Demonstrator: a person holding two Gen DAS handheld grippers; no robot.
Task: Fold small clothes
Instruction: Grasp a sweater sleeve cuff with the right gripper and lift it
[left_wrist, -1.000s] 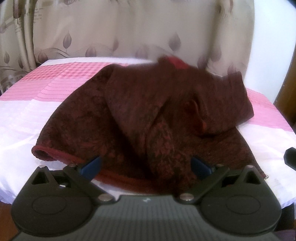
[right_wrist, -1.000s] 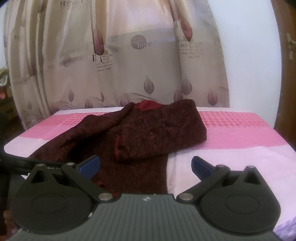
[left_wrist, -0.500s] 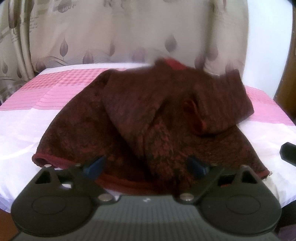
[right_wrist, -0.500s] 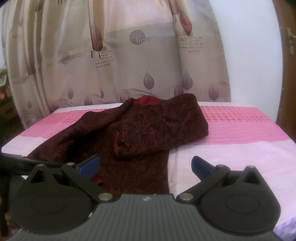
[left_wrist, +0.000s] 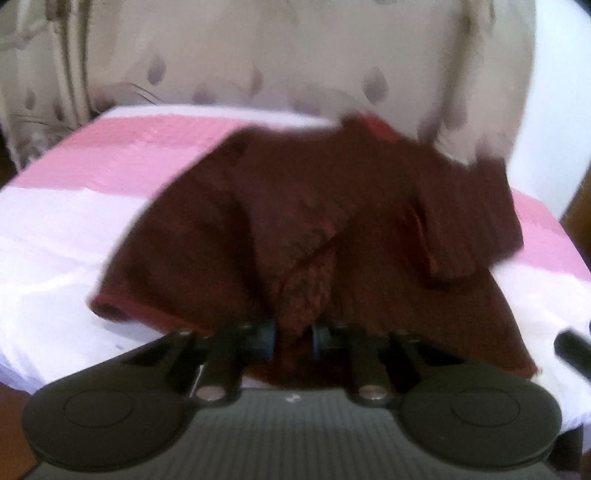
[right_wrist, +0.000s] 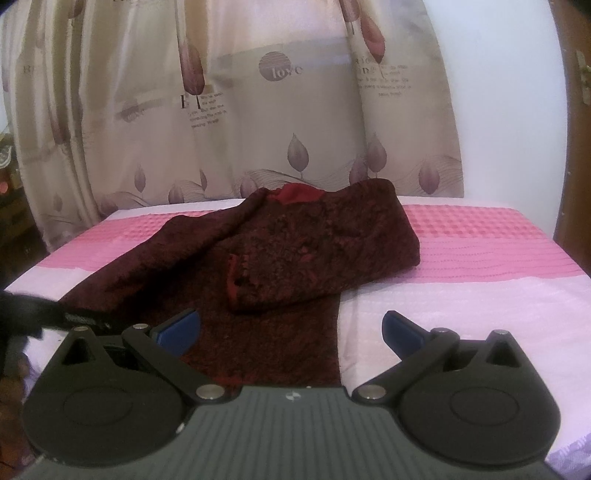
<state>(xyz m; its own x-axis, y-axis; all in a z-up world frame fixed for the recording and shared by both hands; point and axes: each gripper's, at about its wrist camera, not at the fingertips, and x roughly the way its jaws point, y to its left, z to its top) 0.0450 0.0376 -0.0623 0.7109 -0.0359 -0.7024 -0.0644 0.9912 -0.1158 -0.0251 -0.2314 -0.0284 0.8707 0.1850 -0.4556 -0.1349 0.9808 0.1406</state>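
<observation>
A dark maroon patterned garment (left_wrist: 332, 229) lies on a pink and white cloth (left_wrist: 74, 206), with both sleeves folded in over its body. My left gripper (left_wrist: 293, 338) is shut on a fold of the garment at its near hem; this view is blurred. In the right wrist view the garment (right_wrist: 295, 251) lies ahead with its red collar at the far end. My right gripper (right_wrist: 290, 330) is open and empty, just above the garment's near hem.
A beige leaf-print curtain (right_wrist: 258, 110) hangs behind the table. A white wall (right_wrist: 509, 92) and a brown door frame stand at the right. The left gripper's black body (right_wrist: 29, 314) shows at the left edge of the right wrist view.
My left gripper has closed from open onto the garment's near hem. My right gripper has stayed open and has risen slightly.
</observation>
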